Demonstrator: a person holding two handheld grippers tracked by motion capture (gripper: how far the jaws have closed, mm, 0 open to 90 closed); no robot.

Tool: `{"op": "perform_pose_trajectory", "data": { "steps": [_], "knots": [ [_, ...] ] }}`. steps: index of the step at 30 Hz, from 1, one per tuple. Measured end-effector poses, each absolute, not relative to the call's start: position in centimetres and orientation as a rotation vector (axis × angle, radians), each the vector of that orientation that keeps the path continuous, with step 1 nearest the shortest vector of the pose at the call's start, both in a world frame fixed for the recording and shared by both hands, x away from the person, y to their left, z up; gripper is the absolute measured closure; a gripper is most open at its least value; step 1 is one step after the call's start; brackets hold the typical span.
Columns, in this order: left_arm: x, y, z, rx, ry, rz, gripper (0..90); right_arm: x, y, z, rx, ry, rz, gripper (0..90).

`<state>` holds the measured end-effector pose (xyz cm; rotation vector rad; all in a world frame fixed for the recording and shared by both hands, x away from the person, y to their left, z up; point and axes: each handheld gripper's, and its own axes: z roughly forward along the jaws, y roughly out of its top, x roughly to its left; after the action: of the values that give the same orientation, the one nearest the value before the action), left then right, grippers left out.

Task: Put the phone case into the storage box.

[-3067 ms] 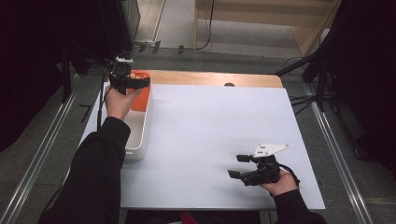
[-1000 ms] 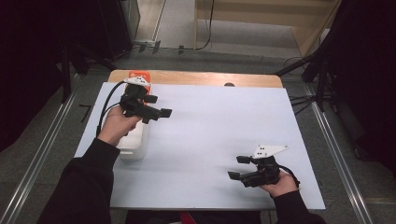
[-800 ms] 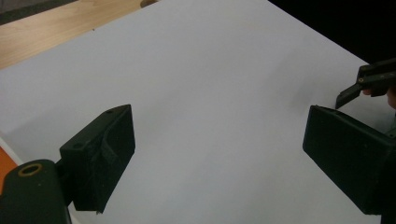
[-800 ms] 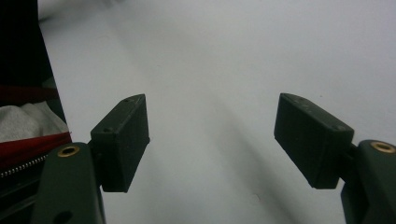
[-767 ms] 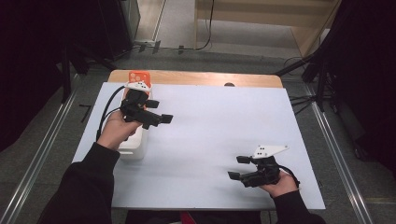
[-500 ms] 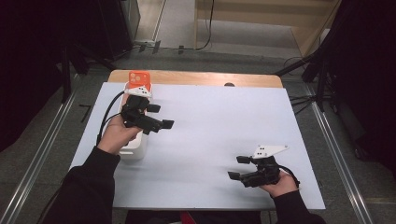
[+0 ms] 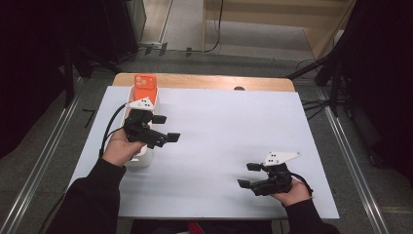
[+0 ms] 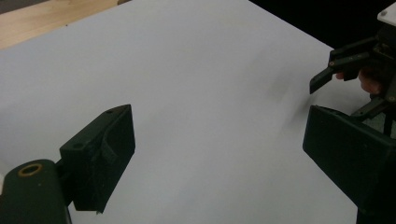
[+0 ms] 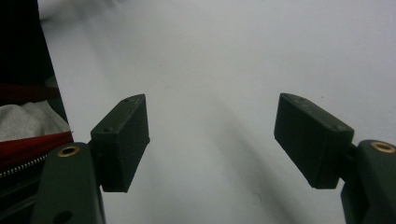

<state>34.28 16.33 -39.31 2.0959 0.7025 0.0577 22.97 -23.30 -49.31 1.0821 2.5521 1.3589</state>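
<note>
1. Orange phone (image 7: pixel 145 87), flat rectangular slab with round camera rings on its back: standing upright at the far end of the white plastic bin (image 7: pixel 141 158), top edge clear above the rim, nothing touching it.
2. White plastic bin: long, narrow, set on the left side of the counter (image 7: pixel 204 82) and overlapping the left edge of the white paper sheet (image 7: pixel 229 122).
3. Left tool (image 7: pixel 165 128), black, two-jawed, with a grey three-cornered plate and a trailing cable: jaws apart with nothing between them, held just beside the near half of the bin and pointed across the sheet. Bare paper between the pads in the left gripper view.
4. Right tool (image 7: pixel 248 175), same build: jaws apart and empty, low over the sheet near the front right, well apart from the bin.
5. Step in hand, as judged: empty left tool to be brought to the phone. Turn the wrist back toward the far end of the bin first.
6. Approach from above, with the jaws set across the thin faces of the phone rather than its broad back.
7. Grip on the exposed upper part, clear of the bin wall. Close gently, since a smooth case is likely to slip.
8. Lift straight up until clear of the rim, and avoid dragging the light bin.
9. Right tool spare: available to steady the bin if it shifts.
</note>
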Motion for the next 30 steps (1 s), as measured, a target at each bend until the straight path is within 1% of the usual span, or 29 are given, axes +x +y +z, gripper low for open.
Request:
{"op": "perform_pose_trajectory", "data": {
  "steps": [11, 20, 21, 22, 30],
  "knots": [
    [32.2, 16.7, -40.6, 2.115, 0.652, 0.093, 9.6, 23.0, -23.2, -49.3, 1.081, 2.554, 1.354, 25.1],
    [30.9, 17.1, -41.5, 2.112, 0.644, 0.092, 9.6, 23.0, -23.2, -49.3, 1.089, 2.556, 1.35, 25.1],
    [30.7, 17.2, -41.5, 2.112, 0.647, 0.105, 10.9, 23.0, -23.2, -49.3, 1.084, 2.555, 1.351, 25.1],
    [30.6, 17.2, -41.6, 2.11, 0.65, 0.107, 14.4, 23.0, -23.2, -49.3, 1.084, 2.555, 1.35, 25.1],
    [29.7, 17.3, -42.4, 2.125, 0.649, 0.092, 14.4, 23.0, -23.2, -49.3, 1.089, 2.558, 1.344, 25.1]
  ]
}}
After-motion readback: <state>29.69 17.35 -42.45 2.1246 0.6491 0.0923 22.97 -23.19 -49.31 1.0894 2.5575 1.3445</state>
